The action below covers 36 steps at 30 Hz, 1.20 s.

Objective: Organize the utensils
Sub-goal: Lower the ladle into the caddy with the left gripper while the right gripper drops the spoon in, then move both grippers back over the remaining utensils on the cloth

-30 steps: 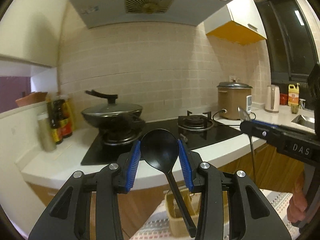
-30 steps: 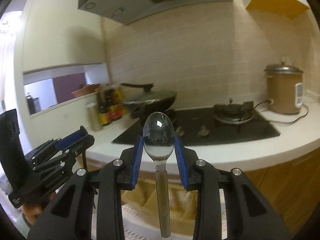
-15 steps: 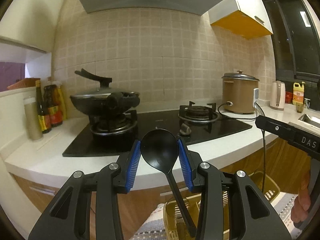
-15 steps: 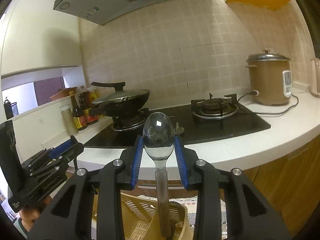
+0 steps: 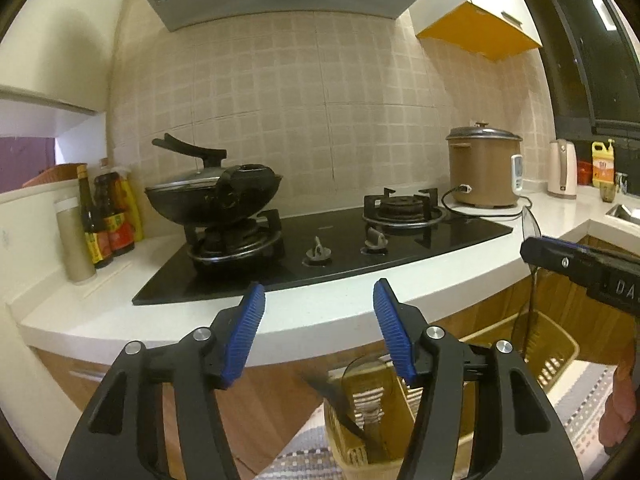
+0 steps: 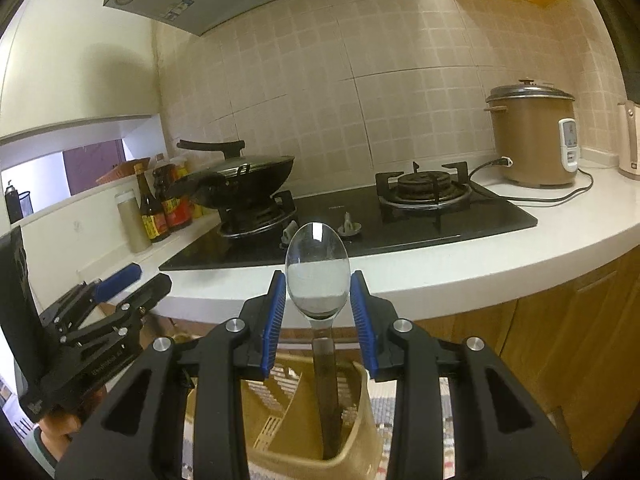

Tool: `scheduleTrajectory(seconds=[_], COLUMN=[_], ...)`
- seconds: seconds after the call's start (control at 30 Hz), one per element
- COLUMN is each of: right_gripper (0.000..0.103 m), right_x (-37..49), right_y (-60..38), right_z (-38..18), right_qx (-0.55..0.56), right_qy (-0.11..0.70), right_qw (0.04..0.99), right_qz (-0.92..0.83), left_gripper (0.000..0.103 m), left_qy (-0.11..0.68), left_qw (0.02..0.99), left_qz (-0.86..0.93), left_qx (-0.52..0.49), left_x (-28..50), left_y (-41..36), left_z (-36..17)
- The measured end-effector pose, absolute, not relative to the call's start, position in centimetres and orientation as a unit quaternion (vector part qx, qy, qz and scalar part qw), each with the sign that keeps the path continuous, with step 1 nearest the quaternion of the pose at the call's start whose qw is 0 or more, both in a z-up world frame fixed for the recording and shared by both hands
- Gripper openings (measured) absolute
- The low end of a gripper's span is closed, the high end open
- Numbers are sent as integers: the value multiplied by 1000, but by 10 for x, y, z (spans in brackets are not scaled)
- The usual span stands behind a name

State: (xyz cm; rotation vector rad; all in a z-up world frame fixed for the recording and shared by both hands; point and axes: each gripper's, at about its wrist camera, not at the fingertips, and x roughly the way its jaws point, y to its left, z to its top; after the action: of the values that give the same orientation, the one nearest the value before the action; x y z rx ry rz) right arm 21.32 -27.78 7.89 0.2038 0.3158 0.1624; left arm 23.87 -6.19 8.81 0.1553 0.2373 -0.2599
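Note:
In the left wrist view my left gripper (image 5: 318, 296) has its jaws opening, with nothing between the blue pads. Below it the black spoon (image 5: 340, 404) shows blurred inside the tan utensil holder (image 5: 348, 456). In the right wrist view my right gripper (image 6: 318, 280) is shut on the bowl of a metal spoon (image 6: 318, 264). That spoon's handle hangs down into a compartment of the utensil holder (image 6: 364, 400). The left gripper (image 6: 144, 278) appears at the left edge of that view. The right gripper (image 5: 536, 246) enters the left wrist view from the right.
A white counter (image 5: 320, 312) runs ahead, carrying a black gas hob (image 5: 340, 248) and a lidded wok (image 5: 212, 200). Sauce bottles (image 5: 104, 224) stand at its left end, a rice cooker (image 5: 484, 172) and kettle (image 5: 562, 168) at its right. The holder rests on a striped mat (image 5: 584, 400).
My left jaws have spread apart and the black spoon has dropped from them into the holder. Both grippers have sunk lower, and the metal spoon's handle now reaches into the holder.

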Motion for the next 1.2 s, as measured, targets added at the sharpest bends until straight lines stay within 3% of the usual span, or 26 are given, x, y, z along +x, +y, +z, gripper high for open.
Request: scheduleTrajectory(seconds=[0.33,0.67,0.93,1.2], right_gripper=[30,30,30,30], right_x=[164,108,84,54], right_y=[-281,-267,-249,-245], right_z=[92,95,42,-12], right_qx=[102,65,44,48], right_qy=[163,235,376,472], right_qw=[977,963,915,865], right_qz=[94,119,141,165], left_gripper=[58,58,56,52], left_qy=[132,235,373,460], left_qw=[982,963,916,874], left_qz=[-132,-134,-147,-150], left_qx=[41,15,-18,-44], left_x=[195,134,96,86], left_y=[-27,15,41,57], left_z=[109,107,49,-14])
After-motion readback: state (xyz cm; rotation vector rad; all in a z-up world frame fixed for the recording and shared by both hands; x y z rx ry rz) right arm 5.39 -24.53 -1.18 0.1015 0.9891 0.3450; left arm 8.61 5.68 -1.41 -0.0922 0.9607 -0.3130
